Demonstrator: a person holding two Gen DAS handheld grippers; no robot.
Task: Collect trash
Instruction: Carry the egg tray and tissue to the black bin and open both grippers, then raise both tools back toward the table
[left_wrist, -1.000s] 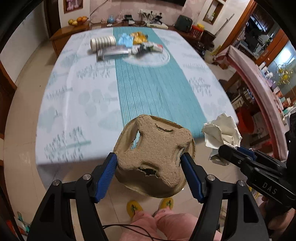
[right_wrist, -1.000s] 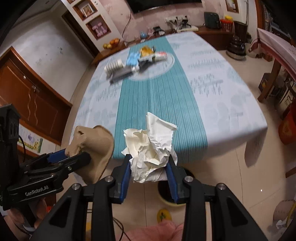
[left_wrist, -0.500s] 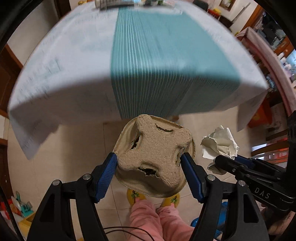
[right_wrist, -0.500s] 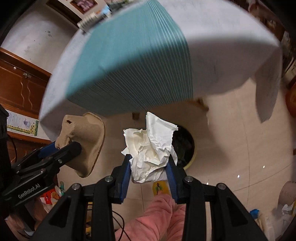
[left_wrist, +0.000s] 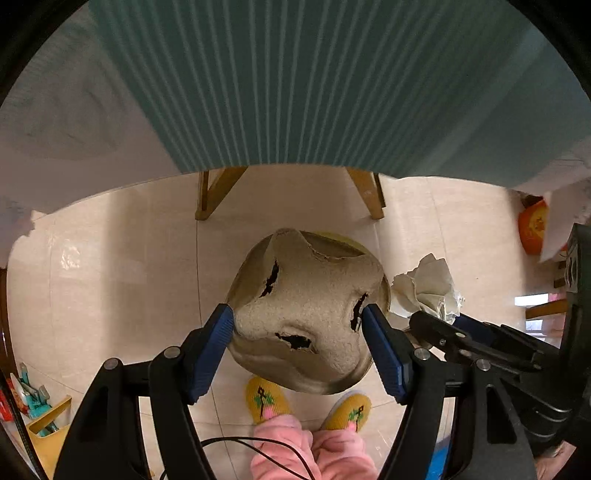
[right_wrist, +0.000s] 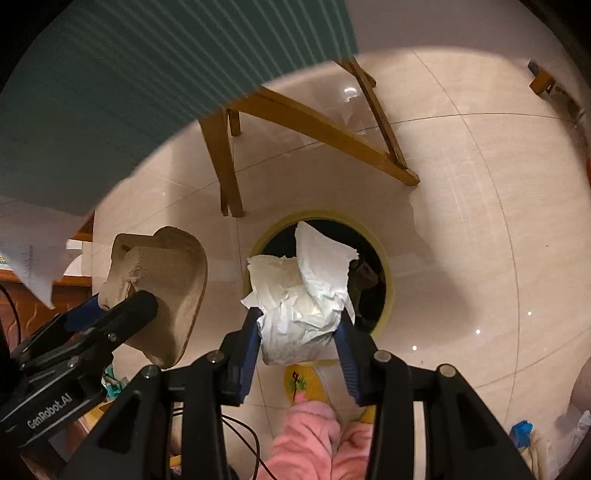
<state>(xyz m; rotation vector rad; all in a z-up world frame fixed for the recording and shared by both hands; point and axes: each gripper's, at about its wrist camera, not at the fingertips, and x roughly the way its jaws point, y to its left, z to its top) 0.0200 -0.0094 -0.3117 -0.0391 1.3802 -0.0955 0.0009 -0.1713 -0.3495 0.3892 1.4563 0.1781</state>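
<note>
Trash in the left view: a pulp cup tray (left_wrist: 303, 314) clamped by the left gripper (left_wrist: 298, 332) may overshoot the barely visible bin, while in the right view crumpled paper (right_wrist: 303, 295) between the opening right gripper (right_wrist: 299, 334) could snag the bin's (right_wrist: 388, 295) near rim

Left gripper (left_wrist: 298, 325) clamps a torn pulp cup carrier (left_wrist: 306, 314) between its blue pads, pointing steeply down at the tiled floor (left_wrist: 110, 266). Right gripper (left_wrist: 439, 325) just beside it, with crumpled white paper (left_wrist: 424, 288) at its tip. Yellow slippers (left_wrist: 266, 400) and pink trousers (left_wrist: 306, 450) below; teal tablecloth (left_wrist: 314, 81) overhead.
</note>
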